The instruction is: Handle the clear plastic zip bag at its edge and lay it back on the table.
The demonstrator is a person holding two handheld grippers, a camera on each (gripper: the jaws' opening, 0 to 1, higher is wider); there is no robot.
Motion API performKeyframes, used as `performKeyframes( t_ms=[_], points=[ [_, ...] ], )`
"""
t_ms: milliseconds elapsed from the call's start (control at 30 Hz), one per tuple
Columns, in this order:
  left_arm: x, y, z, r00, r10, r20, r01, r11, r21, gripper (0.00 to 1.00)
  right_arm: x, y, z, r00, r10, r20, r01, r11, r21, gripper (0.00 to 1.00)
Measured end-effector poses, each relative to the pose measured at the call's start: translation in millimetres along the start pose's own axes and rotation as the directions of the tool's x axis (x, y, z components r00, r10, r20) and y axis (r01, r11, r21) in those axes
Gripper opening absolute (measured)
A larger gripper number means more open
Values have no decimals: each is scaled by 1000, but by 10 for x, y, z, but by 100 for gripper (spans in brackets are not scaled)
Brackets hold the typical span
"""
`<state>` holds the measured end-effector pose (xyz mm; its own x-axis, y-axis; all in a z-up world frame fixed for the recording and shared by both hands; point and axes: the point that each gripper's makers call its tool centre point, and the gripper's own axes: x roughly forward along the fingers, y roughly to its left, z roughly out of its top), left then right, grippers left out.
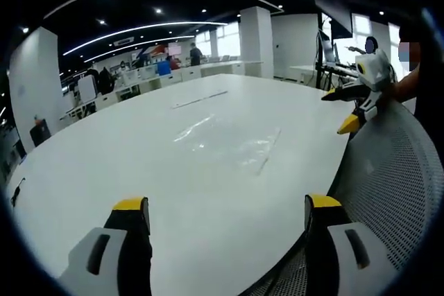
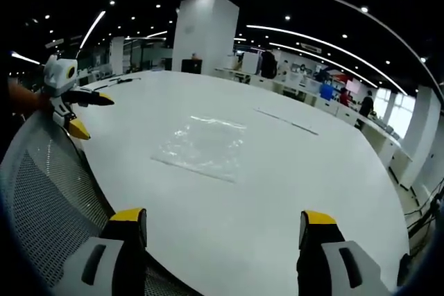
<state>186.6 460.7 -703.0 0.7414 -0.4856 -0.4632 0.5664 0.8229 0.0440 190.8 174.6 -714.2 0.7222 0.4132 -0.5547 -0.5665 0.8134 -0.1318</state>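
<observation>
The clear zip bag (image 2: pixel 201 147) lies flat mid-counter (image 2: pixel 291 192), straight ahead of my right claw (image 2: pixel 222 230) and probably nearer it than my left claw (image 1: pixel 227 216), its sealed edge facing me, both claws spread apart and empty.

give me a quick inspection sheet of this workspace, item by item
surface: white table, bare around the bag
job's things: clear bag lying flat mid-table, not held
clutter: thin white strip beyond the bag
grippers: left tongs and right tongs both open, empty, short of the bag
cables: nothing seen
surroundings: mesh chair back at the table edge; white pillar, desks and people behind
</observation>
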Motion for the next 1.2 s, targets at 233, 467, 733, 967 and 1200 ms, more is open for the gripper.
performKeyframes(
  t_ms=[233, 467, 733, 967, 1200],
  points=[
    [0, -13, -6, 1000, -4, -7, 4, 1000, 5, 91, -1, -1, -9, 1000, 0, -5, 0, 1000, -4, 91],
    [4, -19, -14, 1000, -8, -11, 8, 1000, 8, 91, -3, -7, -5, 1000, -2, -2, 2, 1000, -2, 91],
    [6, -16, -29, 1000, -10, -16, 10, 1000, 2, 91, -6, -6, -6, 1000, -1, -2, 1, 1000, -1, 91],
    [12, -23, -45, 1000, -15, -23, 15, 1000, 2, 91, -8, -5, -4, 1000, 0, -1, 0, 1000, -1, 91],
    [18, -46, -60, 999, -23, -41, 24, 1000, 15, 92, -7, -3, -9, 1000, 1, -6, -1, 1000, -5, 91]
  ],
)
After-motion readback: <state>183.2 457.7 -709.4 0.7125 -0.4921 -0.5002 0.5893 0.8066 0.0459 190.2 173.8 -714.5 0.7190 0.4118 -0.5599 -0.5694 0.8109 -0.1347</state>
